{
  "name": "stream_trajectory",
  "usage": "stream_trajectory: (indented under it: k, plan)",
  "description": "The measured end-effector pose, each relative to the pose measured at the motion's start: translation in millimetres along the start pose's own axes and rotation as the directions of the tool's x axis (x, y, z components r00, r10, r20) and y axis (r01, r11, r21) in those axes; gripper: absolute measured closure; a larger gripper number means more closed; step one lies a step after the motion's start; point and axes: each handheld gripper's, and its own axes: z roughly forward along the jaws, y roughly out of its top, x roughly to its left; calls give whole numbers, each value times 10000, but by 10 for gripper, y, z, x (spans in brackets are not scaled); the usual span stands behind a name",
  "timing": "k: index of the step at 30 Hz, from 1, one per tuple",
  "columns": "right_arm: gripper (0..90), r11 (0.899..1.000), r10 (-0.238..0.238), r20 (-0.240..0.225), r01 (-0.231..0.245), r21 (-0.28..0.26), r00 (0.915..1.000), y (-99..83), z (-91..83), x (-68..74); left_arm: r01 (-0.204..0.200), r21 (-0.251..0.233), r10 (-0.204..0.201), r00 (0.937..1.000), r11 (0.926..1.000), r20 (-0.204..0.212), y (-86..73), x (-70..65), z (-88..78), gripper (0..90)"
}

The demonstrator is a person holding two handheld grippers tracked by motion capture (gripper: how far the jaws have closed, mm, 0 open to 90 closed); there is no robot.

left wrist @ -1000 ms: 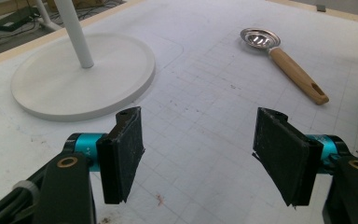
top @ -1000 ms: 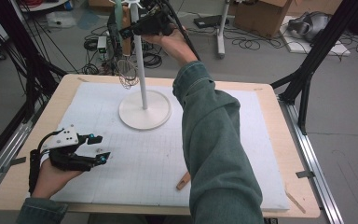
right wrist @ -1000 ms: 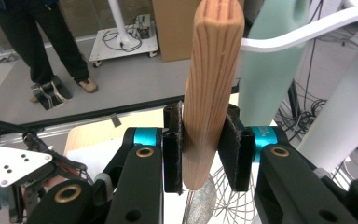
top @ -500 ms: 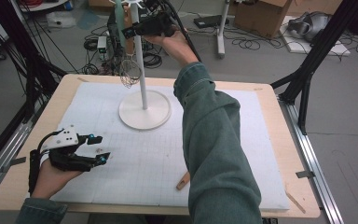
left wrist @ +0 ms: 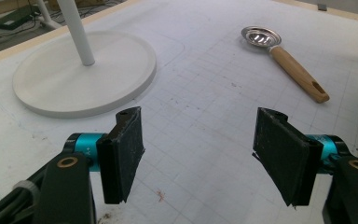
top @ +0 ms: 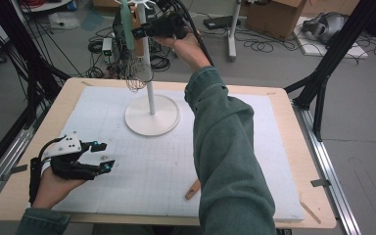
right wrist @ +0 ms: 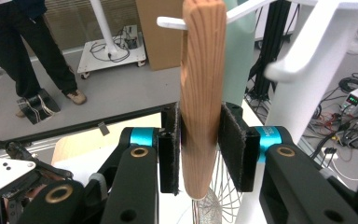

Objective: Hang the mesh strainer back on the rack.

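Note:
A whisk hangs at the top of a white stand (top: 150, 93), its wire head (top: 138, 76) beside the pole. Its wooden handle (right wrist: 200, 93) hangs on a white peg (right wrist: 170, 21). My right gripper (right wrist: 200, 149) is raised to it, a pad against each side of the handle. Its jaws have just been opening slightly. A pale green utensil (top: 126, 24) hangs alongside. My left gripper (top: 102, 156) rests low on the white mat (top: 235, 127) at the left, open (left wrist: 198, 154) with nothing between its pads. A metal scoop with a wooden handle (left wrist: 298, 74) lies on the mat.
The stand's round base (left wrist: 84, 74) sits at mid-table. The scoop's handle end (top: 192, 189) peeks from under my right sleeve. Beyond the table are cables, a cardboard box (top: 269, 14), black frame posts (top: 323, 73) and a person's legs (right wrist: 28, 51).
The right gripper has shifted only slightly at the top of the stand, still around the whisk handle. The left hand has stayed still.

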Motion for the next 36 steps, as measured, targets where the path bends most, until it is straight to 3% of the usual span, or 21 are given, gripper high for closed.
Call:
stream_trajectory:
  k: [12, 21, 29, 36]
  plan:
    - [625, 9998, -22, 50, 23, -211, 10000, -25, -79, 26, -24, -1, 24, 10000, 10000, -8, 0, -12, 1, 333]
    - [592, 9980, 125, 148, -115, -619, 9998, -118, -320, 29, 33, -36, -33, 10000, 10000, -23, -12, -4, -24, 332]
    - [875, 9957, 30, -431, -70, -925, 9991, -170, -534, 5, 85, 19, -85, 10000, 10000, 15, -32, 10, -12, 330]
    - [894, 9933, 100, -708, -181, -1141, 9974, -175, -652, -20, 66, -2, -66, 10000, 10000, -22, -19, 0, -12, 331]
